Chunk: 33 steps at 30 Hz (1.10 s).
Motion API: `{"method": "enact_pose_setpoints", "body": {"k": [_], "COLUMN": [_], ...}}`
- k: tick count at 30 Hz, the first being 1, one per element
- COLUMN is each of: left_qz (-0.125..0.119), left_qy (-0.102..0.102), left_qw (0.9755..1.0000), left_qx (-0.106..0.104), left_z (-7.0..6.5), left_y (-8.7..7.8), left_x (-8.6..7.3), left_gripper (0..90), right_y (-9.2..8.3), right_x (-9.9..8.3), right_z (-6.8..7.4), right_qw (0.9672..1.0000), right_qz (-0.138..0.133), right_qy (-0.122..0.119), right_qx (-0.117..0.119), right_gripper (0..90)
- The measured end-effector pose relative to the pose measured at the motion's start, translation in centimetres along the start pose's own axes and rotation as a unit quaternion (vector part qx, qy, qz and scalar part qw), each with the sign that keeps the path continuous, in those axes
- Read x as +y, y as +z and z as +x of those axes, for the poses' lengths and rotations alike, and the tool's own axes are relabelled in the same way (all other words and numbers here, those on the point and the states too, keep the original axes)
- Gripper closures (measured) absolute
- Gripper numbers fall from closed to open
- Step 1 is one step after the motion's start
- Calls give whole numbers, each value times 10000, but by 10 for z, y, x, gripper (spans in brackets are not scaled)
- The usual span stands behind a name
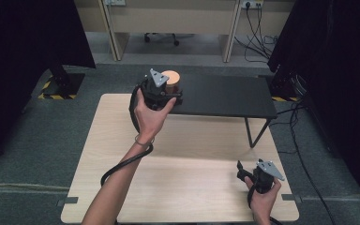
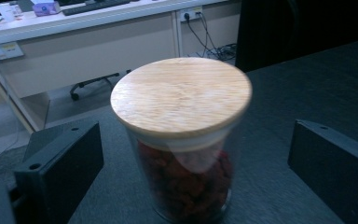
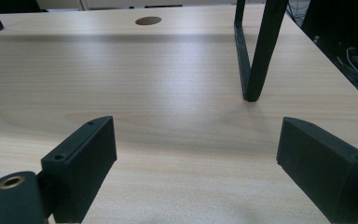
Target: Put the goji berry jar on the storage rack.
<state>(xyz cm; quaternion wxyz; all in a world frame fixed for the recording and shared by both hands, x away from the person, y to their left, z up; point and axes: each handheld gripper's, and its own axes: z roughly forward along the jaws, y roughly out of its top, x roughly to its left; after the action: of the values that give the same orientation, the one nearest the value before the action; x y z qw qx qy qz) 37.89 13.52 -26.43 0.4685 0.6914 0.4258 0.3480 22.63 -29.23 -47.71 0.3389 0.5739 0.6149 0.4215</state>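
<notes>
A glass jar point(image 2: 186, 186) with a round wooden lid point(image 2: 181, 95) and dark red contents stands on the black raised shelf point(image 1: 225, 96), at its left end. My left gripper point(image 1: 161, 89) is open around the jar, one jaw on each side, with a gap between each jaw and the glass. In the high view the jar's lid point(image 1: 172, 76) peeks out just beyond that gripper. My right gripper point(image 1: 248, 176) rests low over the light wooden table point(image 1: 187, 173) near its front right corner, open, nothing between its jaws.
The shelf's black metal leg point(image 3: 256, 51) stands on the table ahead of my right gripper. A round cable hole point(image 3: 148, 20) sits in the table's far side. Dark screens flank the table; a desk and cables lie behind.
</notes>
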Motion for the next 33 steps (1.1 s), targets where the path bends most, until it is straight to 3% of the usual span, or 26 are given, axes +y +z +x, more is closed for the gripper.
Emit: {"method": "enact_pose_setpoints", "body": {"k": [2, 11, 25, 29, 33], "left_qz": [-41, -75, -298, -414, -402], "left_qy": [-47, 126, 92, 195, 180], "left_qw": [10000, 9999, 9995, 9990, 9989], "left_qx": [-36, 34, -14, -27, -165], "left_z": [0, -6, -6, -9, -7], "left_y": [-5, -21, -42, -54, -66], "left_x": [0, -7, -54, -61, -71], "left_gripper": [26, 32, 33, 33, 34], "right_y": [0, 0, 0, 0, 0], "right_x": [0, 0, 0, 0, 0], "right_z": [1, 1, 2, 3, 3], "right_qw": [10000, 10000, 10000, 10000, 10000], "right_qz": [-3, -7, 16, 7, 9], "right_qy": [-16, -31, -49, -67, -63], "right_qx": [-5, -14, -31, -40, -39], "right_gripper": [119, 119, 120, 119, 120]}}
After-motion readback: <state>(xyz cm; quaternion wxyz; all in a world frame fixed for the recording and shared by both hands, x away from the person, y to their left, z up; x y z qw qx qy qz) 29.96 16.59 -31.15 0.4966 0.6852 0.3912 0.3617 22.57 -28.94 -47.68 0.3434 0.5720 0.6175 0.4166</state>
